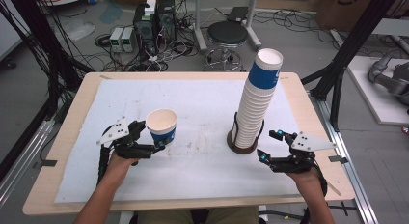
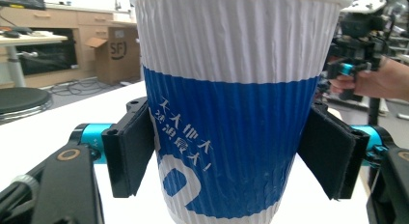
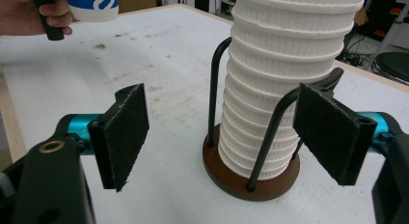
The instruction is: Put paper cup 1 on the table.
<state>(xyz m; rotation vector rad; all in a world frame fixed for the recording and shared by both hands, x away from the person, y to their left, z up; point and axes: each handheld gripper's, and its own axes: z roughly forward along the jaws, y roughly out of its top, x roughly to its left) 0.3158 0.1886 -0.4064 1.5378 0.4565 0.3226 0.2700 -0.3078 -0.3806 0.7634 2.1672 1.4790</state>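
Corrugated paper, white above and blue below, makes the single cup (image 1: 162,126) that the left gripper (image 1: 148,135) holds upright over the left part of the white table cover (image 1: 202,171) in the high view; its round mouth is open and looks empty. Right of the middle stands a tall, slightly leaning stack of cups (image 1: 255,105), ribbed white with a blue band on the top one, inside a dark round holder (image 1: 241,146) with thin black wire posts. The right gripper (image 1: 270,146) rests just beside this holder, its jaws spread apart with nothing between them. In the left gripper view, the cup (image 2: 231,122) is between the two flat black pads (image 2: 131,151), which press on its blue ribbed wall from both sides; white printed characters are on the blue part. In the right gripper view, the rough black pads (image 3: 123,134) stand wide apart in front of the stack of cups (image 3: 275,89), not touching it, and the brown disc of the holder (image 3: 226,178) lies on the stained white cover (image 3: 144,55). Far at the top left, a hand (image 3: 29,14) holds the blue cup (image 3: 94,3).
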